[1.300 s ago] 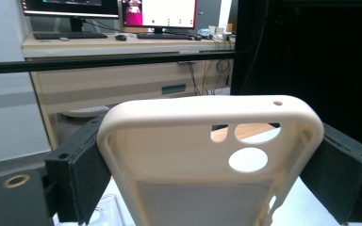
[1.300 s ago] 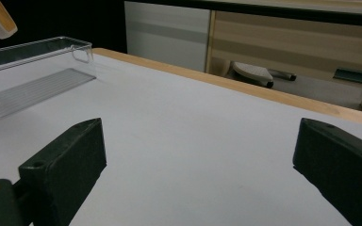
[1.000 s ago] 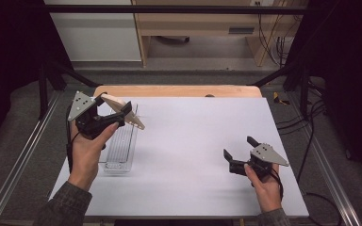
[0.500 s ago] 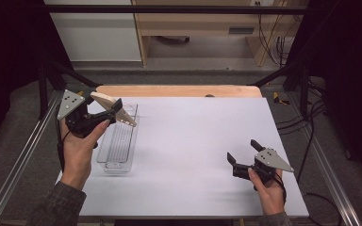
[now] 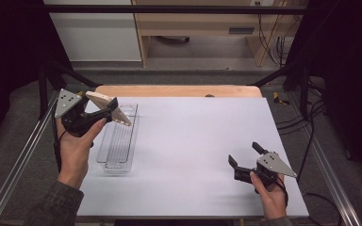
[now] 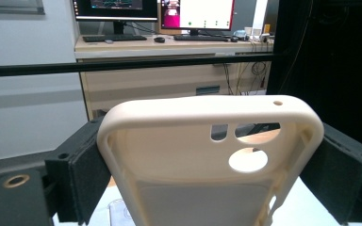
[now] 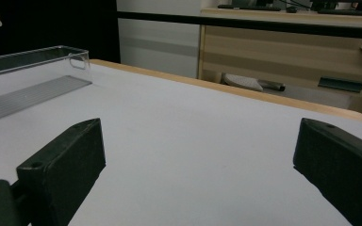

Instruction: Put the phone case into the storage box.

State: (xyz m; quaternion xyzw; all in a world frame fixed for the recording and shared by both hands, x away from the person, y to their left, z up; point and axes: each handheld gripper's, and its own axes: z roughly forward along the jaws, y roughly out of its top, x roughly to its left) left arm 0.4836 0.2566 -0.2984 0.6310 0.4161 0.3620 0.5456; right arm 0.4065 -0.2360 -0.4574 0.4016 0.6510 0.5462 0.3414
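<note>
While the left gripper [image 5: 109, 112] is held up above the far left corner of the bench [image 5: 193, 141], it holds a cream phone case [image 5: 109, 107] between its jaws, pressed on both long sides (the left gripper view shows the pads tight against the case [image 6: 207, 155] edges). The case is tilted, with its camera hole toward the far end, and it hangs in the air just over the far end of a clear plastic tray [image 5: 118, 141], not touching it. The tray lies at about 9 o'clock from the bench centre, with its long side running from near to far, close to the left edge of the bench.

The right gripper [image 5: 246, 157] rests low at about 4 o'clock, near the right front corner, with its jaws wide apart and nothing between them. In the right gripper view the tray [image 7: 33, 80] stands at the far left, well apart from it.

Between the tray and the right gripper the white bench surface is open, so there is much room in the middle. A wooden strip [image 5: 179, 91] borders the far edge.
</note>
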